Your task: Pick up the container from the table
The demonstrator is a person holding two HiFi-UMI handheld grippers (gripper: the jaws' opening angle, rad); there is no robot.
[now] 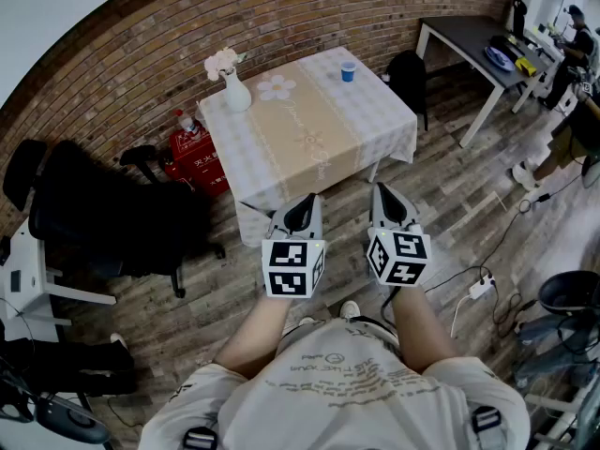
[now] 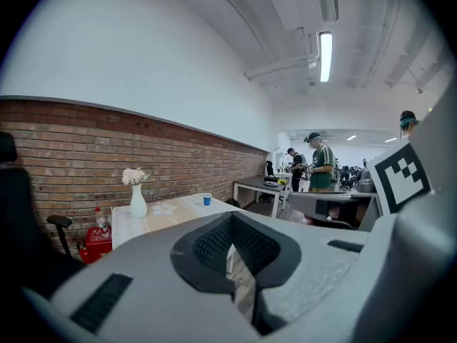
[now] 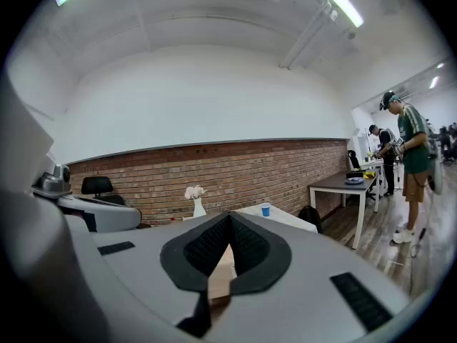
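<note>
Head view: the blue cup point(image 1: 348, 71) is seen near the far edge of the counter point(image 1: 319, 134), well apart from both grippers. The fingers of the left gripper point(image 1: 302, 204) and the right gripper point(image 1: 385, 200) are pressed together.

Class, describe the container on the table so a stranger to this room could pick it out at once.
Before the red brick wall stands a square table under a pale checked cloth. Near its far right edge sits a small blue cup. It is the only blue thing there, well apart from the tall white vase of flowers at the far left corner.
</note>
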